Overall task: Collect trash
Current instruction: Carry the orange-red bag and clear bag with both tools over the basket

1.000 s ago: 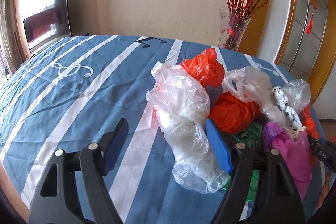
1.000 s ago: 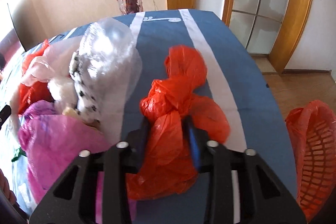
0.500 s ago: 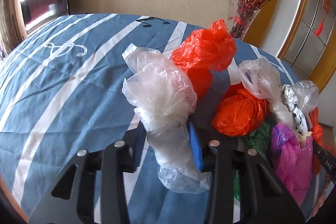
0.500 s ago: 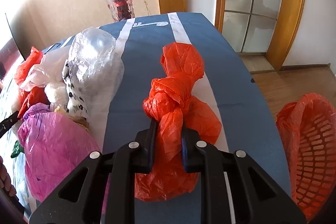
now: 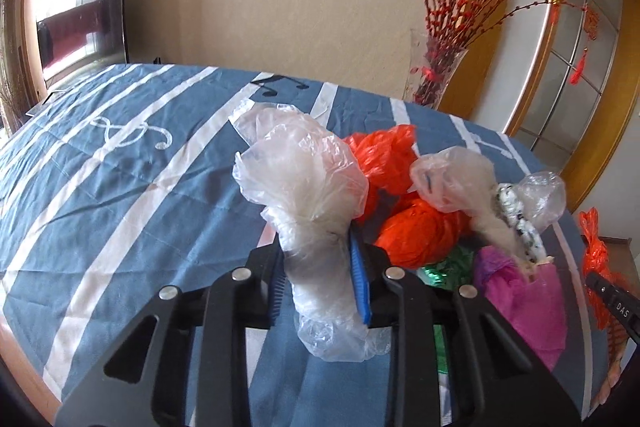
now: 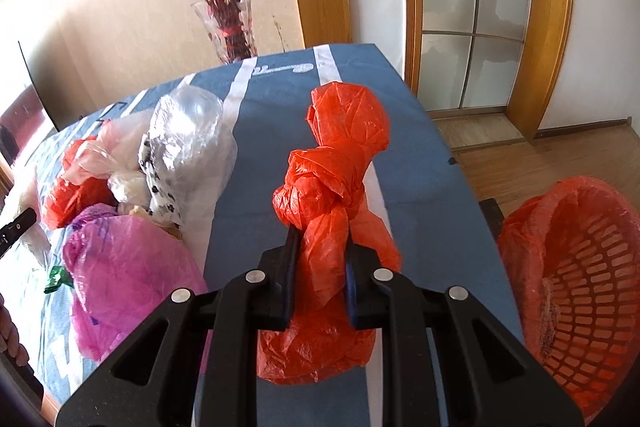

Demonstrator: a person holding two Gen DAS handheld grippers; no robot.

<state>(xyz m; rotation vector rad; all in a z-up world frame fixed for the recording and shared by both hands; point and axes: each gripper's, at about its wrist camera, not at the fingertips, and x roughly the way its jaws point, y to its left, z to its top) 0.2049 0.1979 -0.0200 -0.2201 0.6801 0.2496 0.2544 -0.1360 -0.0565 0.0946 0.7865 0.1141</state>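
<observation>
My left gripper (image 5: 320,267) is shut on a clear plastic bag (image 5: 304,183) and holds it lifted above the blue striped tablecloth (image 5: 120,179). My right gripper (image 6: 320,259) is shut on a knotted orange bag (image 6: 336,171), raised off the cloth. An orange basket (image 6: 580,267) lined with an orange bag stands beside the table at the right. More bags lie in a pile: orange bags (image 5: 416,227), a pink bag (image 5: 520,299), a clear bag with a spotted item (image 6: 188,143).
A glass vase (image 6: 228,23) with red branches stands at the table's far edge. A dark TV screen (image 5: 84,15) leans by the wall at the left. A wooden-framed glass door (image 6: 476,11) is behind the table's right end.
Both grippers closed on their bags and lifted them. The left one rose with the clear bag; the right one rose with the orange bag, the basket now closer in view.
</observation>
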